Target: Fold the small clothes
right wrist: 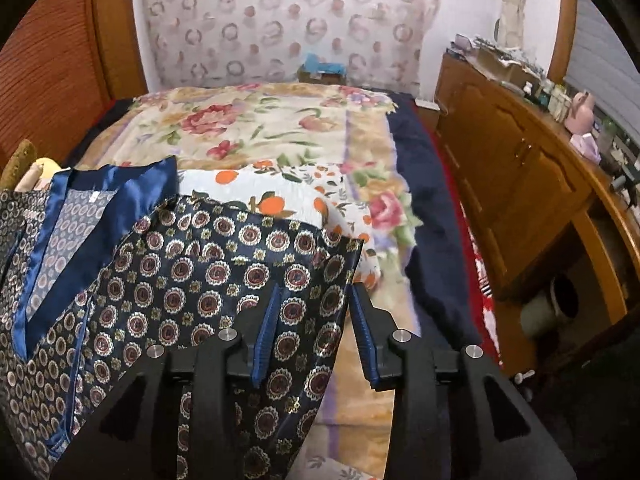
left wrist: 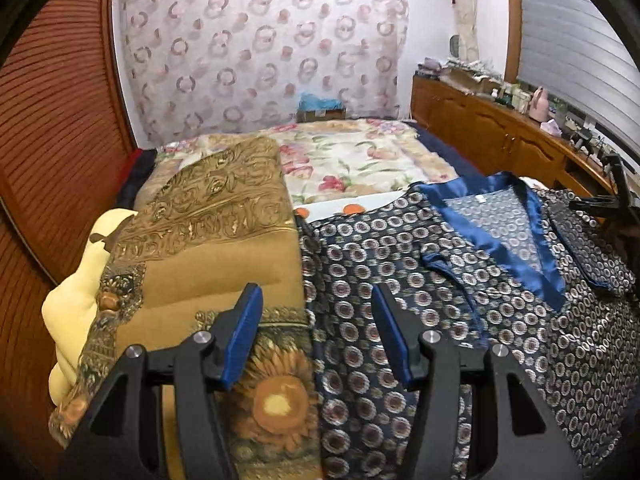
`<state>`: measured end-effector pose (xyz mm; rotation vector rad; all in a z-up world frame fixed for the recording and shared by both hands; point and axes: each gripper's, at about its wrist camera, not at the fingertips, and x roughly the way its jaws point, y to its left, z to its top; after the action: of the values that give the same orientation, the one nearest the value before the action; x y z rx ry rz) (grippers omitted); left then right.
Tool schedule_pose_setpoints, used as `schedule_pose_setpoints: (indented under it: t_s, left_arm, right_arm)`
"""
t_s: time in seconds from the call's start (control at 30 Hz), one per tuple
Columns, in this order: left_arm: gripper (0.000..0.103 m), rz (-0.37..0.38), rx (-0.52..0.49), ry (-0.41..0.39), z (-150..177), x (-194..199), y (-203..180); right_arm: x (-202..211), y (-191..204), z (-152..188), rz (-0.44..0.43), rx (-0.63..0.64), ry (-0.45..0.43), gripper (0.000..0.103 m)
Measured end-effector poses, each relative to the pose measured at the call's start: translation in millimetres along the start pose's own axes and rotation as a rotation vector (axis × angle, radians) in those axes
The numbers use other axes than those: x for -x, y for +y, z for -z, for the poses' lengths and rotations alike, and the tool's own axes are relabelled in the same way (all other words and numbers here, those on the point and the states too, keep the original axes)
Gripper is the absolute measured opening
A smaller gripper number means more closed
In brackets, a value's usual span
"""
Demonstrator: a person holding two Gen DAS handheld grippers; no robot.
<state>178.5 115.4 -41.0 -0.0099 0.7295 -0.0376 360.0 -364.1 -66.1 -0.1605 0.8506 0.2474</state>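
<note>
Nearest the cameras, the left tool (left wrist: 316, 332) hangs with jaws apart and empty over the seam between a brown blanket (left wrist: 224, 248) and the shirt (left wrist: 400, 280). On the shirt's other side, the right tool (right wrist: 314, 334) stands apart too, the cloth's edge between its pads without being pinched. Beyond, the navy patterned shirt lies spread on the bed (right wrist: 272, 128), blue collar (left wrist: 500, 216) open.

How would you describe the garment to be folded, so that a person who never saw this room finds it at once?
Start from the bed, which fills the middle of the room under a flowered quilt. On its near end, beside a folded golden-brown blanket, lies the garment spread flat. Nothing else there is dark navy with small round medallions and a shiny plain blue collar band.
</note>
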Motion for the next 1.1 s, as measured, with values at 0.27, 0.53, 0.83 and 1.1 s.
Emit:
schedule_pose_setpoints:
  t_s: [0.27, 0.53, 0.83, 1.1]
  left_arm:
    - [0.044, 0.033, -0.046, 0.096, -17, -42, -4]
    - [0.030, 0.028, -0.101, 0.149, -28, -58, -12]
    - [0.022, -0.016, -0.151, 0.186, -27, -71, -23]
    - [0.011, -0.005, -0.171, 0.195, -25, -84, -22]
  right_arm:
    - [3, 4, 7, -0.029, -0.012, -0.011, 0.037]
    - [1, 7, 10, -0.039, -0.011, -0.017, 0.038]
    - [8, -2, 17, -0.031, -0.019, -0.023, 0.038]
    - [6, -4, 20, -0.038, -0.022, 0.021, 0.039]
